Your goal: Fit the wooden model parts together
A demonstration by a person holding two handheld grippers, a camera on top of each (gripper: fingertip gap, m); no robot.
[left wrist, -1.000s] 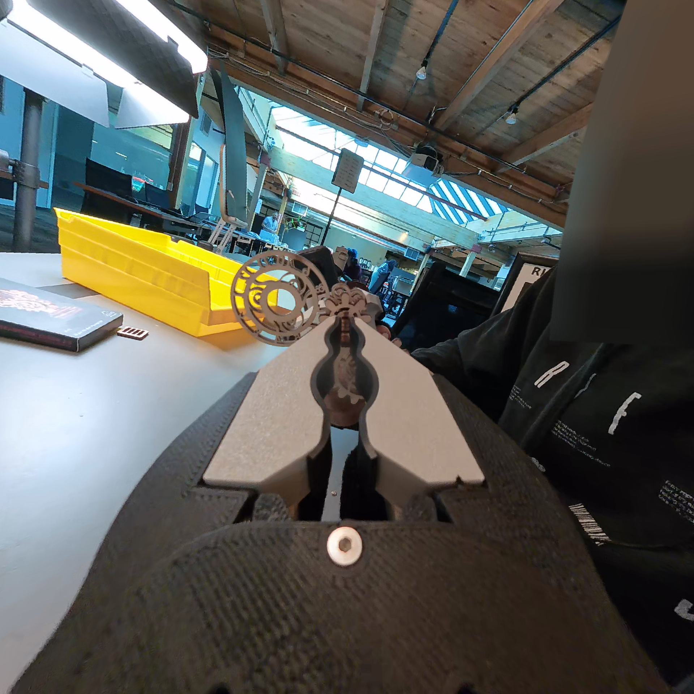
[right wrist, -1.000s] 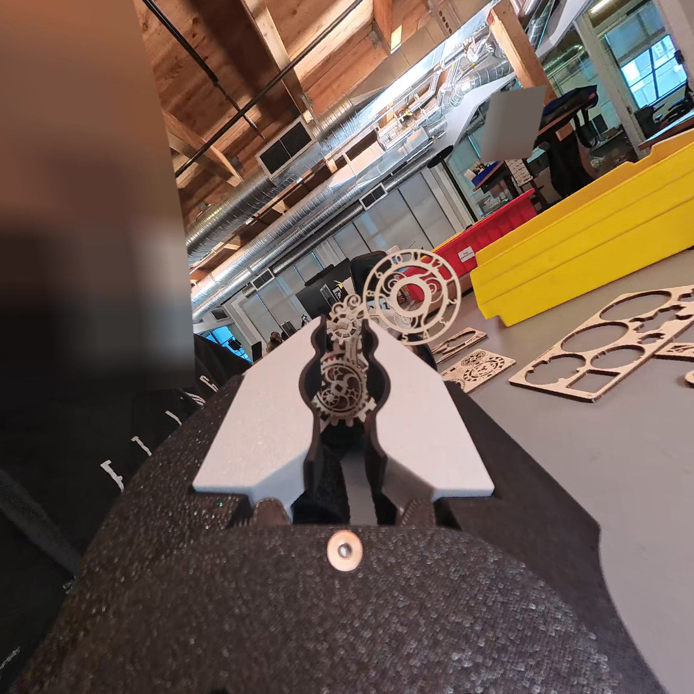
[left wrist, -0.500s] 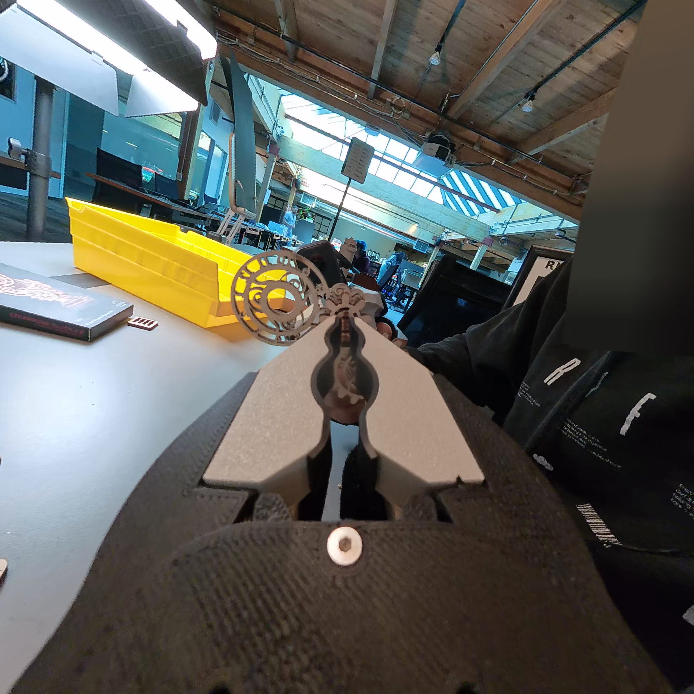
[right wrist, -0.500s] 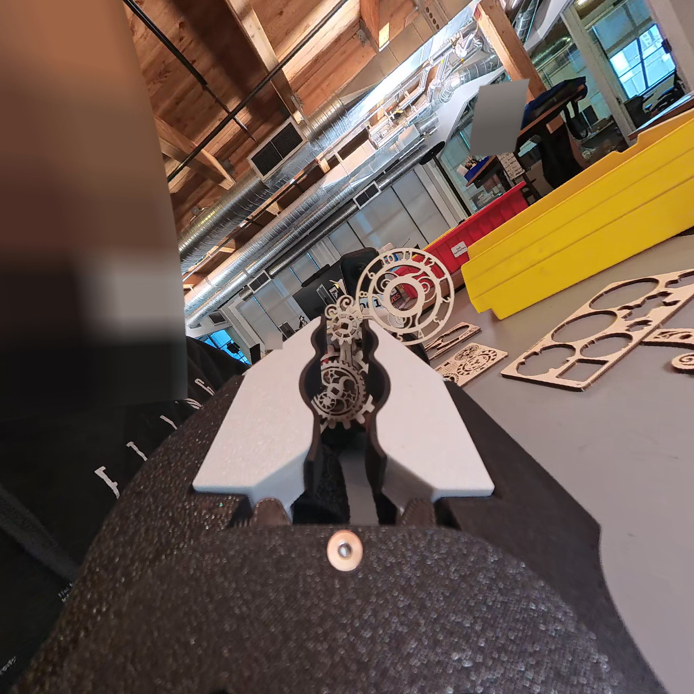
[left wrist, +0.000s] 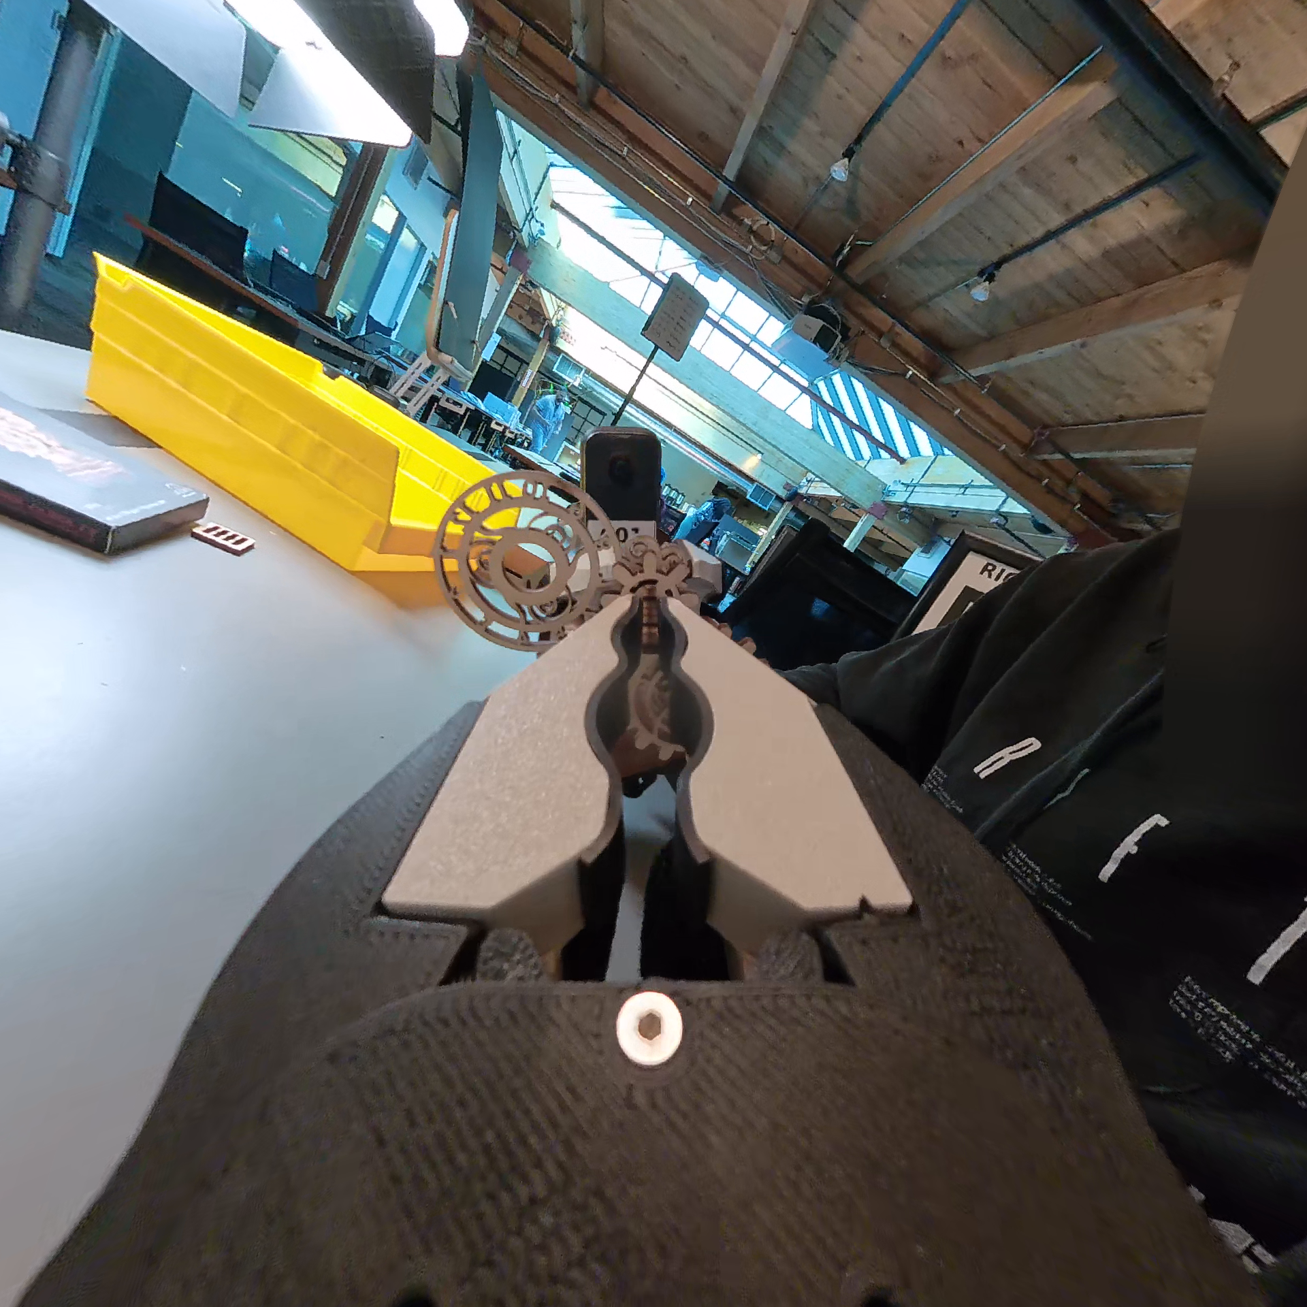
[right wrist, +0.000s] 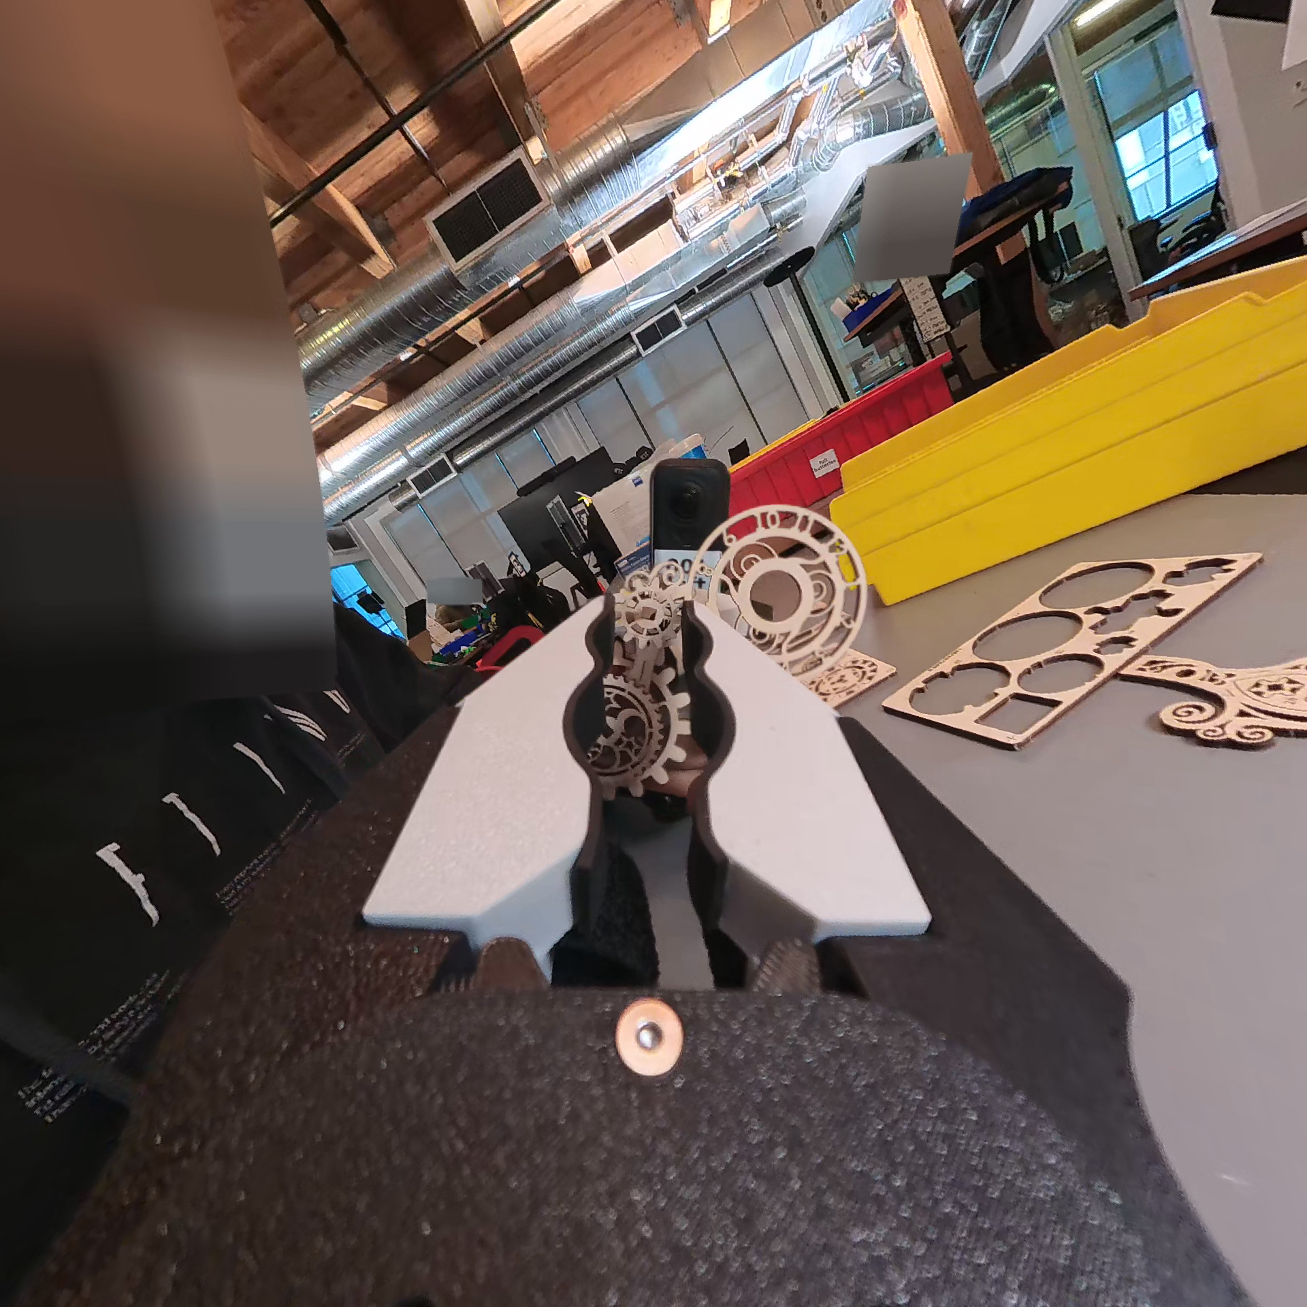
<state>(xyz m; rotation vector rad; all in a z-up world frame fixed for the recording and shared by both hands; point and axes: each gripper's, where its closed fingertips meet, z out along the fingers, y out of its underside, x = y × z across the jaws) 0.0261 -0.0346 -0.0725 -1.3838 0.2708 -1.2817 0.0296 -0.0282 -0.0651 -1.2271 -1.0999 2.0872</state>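
A laser-cut wooden gear model is held up above the grey table [left wrist: 177,707] between both grippers, which face each other. In the left wrist view my left gripper [left wrist: 651,615] is shut on the model's gear stem [left wrist: 654,707], seen edge-on, with the round dial ring [left wrist: 520,566] sticking out up-left. In the right wrist view my right gripper [right wrist: 647,615] is shut on the stacked gears [right wrist: 636,707], and the dial ring [right wrist: 785,594] sticks out up-right. Each view shows the other gripper's black camera [left wrist: 622,474] [right wrist: 689,502] behind the model.
A yellow bin [left wrist: 247,424] [right wrist: 1061,481] stands at the table's far side. A dark box [left wrist: 71,488] and a small brown piece [left wrist: 223,539] lie at the left. Punched-out wooden sheets [right wrist: 1047,658] and an ornate wooden piece [right wrist: 1259,700] lie at the right. A person's dark sweatshirt [left wrist: 1096,778] is close by. The tips of both grippers are at nearly the same place.
Both grippers have kept their hold on the model. The views have shifted, and the opposite gripper's camera now shows above the model. The gears look turned slightly in the right view.
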